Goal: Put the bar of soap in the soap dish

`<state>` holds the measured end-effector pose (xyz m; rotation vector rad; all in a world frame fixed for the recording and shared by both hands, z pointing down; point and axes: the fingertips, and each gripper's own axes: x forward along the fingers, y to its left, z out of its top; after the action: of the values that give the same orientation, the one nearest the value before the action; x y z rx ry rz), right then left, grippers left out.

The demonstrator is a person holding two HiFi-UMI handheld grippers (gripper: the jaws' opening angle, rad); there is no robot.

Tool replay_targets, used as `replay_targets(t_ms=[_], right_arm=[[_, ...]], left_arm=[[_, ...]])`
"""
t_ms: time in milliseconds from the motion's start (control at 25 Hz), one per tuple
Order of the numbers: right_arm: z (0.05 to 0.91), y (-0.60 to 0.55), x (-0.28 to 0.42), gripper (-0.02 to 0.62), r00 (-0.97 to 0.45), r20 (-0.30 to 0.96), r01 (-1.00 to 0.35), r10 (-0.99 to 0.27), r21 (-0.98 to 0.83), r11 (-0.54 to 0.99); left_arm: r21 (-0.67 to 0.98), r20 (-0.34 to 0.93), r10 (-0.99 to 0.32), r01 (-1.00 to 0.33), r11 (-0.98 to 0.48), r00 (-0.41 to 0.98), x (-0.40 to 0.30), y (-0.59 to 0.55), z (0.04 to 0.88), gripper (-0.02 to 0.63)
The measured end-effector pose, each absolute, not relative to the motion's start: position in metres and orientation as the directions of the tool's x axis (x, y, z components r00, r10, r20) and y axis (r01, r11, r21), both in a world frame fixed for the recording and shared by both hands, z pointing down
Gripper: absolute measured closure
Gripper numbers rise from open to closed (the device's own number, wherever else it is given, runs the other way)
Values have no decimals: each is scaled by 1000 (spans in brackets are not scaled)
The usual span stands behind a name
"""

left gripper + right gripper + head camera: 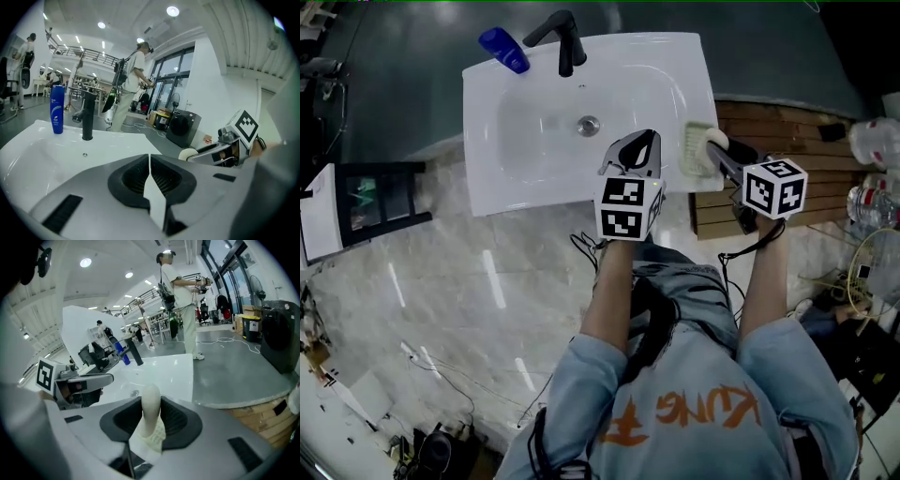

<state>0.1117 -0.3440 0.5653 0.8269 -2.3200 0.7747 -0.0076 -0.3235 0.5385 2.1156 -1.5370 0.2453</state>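
A cream bar of soap (150,411) stands on edge between the jaws of my right gripper (151,401), which is shut on it. In the head view the soap (717,141) hangs just over the pale green ribbed soap dish (694,155) on the right rim of the white sink (516,169). The dish (154,440) also shows right under the soap in the right gripper view. My left gripper (630,141) hovers over the sink's front right part with its jaws (149,157) pressed together and nothing in them. From the left gripper view the soap (189,153) appears at the right.
A black faucet (562,37) and a blue bottle (503,49) stand at the sink's back edge, and the drain (588,124) lies mid-basin. A wooden pallet (787,141) adjoins the sink on the right, with plastic bottles (877,141) beyond. A black stand (375,202) is at the left.
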Motion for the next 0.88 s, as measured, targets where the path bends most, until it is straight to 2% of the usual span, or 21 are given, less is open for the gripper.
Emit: replay_targets(t_ms=[240, 520, 760, 880], right_arm=[[587, -337, 97, 460, -677, 709, -588, -198, -360, 724], [605, -321, 94, 460, -684, 729, -485, -34, -419, 767], [615, -330, 93, 459, -691, 723, -483, -8, -454, 749], [621, -338, 97, 426, -670, 741, -517, -48, -418, 747]], left_arm=[[313, 441, -856, -940, -133, 268, -43, -318, 556, 575], [326, 440, -857, -937, -128, 270, -40, -317, 563, 575], [326, 440, -857, -937, -125, 268, -37, -320, 561, 575], [324, 437, -859, -938, -128, 268, -34, -323, 559, 575]])
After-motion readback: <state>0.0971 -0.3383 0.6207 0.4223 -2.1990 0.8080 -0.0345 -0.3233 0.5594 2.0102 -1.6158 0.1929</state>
